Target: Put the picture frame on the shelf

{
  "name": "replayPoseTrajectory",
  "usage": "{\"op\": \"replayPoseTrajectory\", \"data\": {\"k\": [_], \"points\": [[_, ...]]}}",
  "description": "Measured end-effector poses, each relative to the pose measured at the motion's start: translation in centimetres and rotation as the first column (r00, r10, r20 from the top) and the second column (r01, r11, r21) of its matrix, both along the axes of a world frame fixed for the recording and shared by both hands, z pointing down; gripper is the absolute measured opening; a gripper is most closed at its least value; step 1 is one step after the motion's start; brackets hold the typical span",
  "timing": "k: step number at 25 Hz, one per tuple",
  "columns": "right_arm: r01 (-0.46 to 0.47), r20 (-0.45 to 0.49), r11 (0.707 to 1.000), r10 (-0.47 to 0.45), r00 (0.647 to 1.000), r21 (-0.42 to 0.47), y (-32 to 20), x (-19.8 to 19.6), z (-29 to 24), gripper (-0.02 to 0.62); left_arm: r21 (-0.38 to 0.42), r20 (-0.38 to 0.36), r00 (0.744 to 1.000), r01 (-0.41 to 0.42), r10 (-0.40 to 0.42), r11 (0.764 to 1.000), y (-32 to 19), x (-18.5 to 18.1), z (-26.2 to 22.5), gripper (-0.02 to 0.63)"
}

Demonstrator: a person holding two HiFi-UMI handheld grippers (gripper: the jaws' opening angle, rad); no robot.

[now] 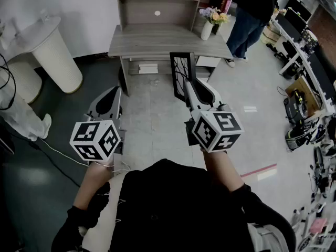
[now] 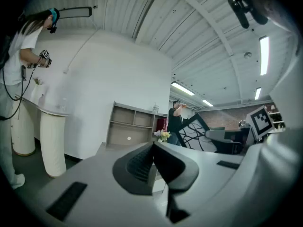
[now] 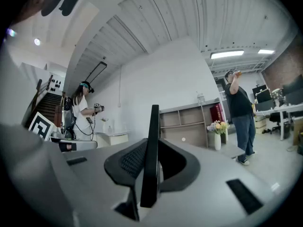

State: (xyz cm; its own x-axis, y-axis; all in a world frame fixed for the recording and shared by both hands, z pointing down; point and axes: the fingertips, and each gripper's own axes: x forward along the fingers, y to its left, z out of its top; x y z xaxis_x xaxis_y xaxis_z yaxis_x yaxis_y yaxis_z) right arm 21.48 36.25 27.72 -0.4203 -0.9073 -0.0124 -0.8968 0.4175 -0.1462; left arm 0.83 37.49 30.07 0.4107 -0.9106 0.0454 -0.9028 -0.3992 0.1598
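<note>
Right gripper (image 1: 189, 86) is the one that matters here: its jaws are clamped on the picture frame (image 1: 182, 70), and in the right gripper view that frame shows edge-on, a thin dark bar standing straight up between the pads. So the long axis is upright, and the black border with its branch pattern faces sideways across the head view. The left gripper (image 1: 111, 94) hangs beside it at the lower left, jaws together with nothing between them, so it looks like a spectator. Now the relation the move turns on: the shelf (image 1: 140, 10) sits at the top centre of the head view, straight ahead of the frame and well apart from it, at the back of the grey desk (image 1: 157, 42). The right gripper is the nearer of the two, and the frame lines up just right of the desk's middle. A vase of flowers (image 1: 207, 29) stands at the desk's right end, close to that line, so I'd judge it the thing to steer clear of. Hard to read: the shelf's top is cut off by the upper edge, the frame's lower part is hidden behind the gripper body, and no view shows whether it has a stand at the back. A standing person (image 1: 253, 14) at the upper right is cut off too.
</note>
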Motion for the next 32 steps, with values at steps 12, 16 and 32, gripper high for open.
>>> {"op": "replayPoseTrajectory", "data": {"k": [12, 16, 32], "points": [[0.015, 0.073, 1.000, -0.015, 0.997, 0.000, -0.7, -1.1, -0.2, 0.074, 0.015, -0.019, 1.000, -0.008, 0.008, 1.000, -0.7, -1.4, -0.3, 0.012], [0.018, 0.094, 1.000, -0.017, 0.995, -0.008, 0.0, -1.6, -0.1, 0.074, 0.021, -0.011, 1.000, -0.021, 0.021, 1.000, 0.0, -1.7, -0.8, 0.012], [0.025, 0.137, 0.995, -0.012, 0.990, -0.098, -4.9, -5.1, 4.0, 0.074, -0.057, -0.061, 0.996, -0.062, 0.058, 0.996, -5.0, -4.6, 3.8, 0.012]]}}
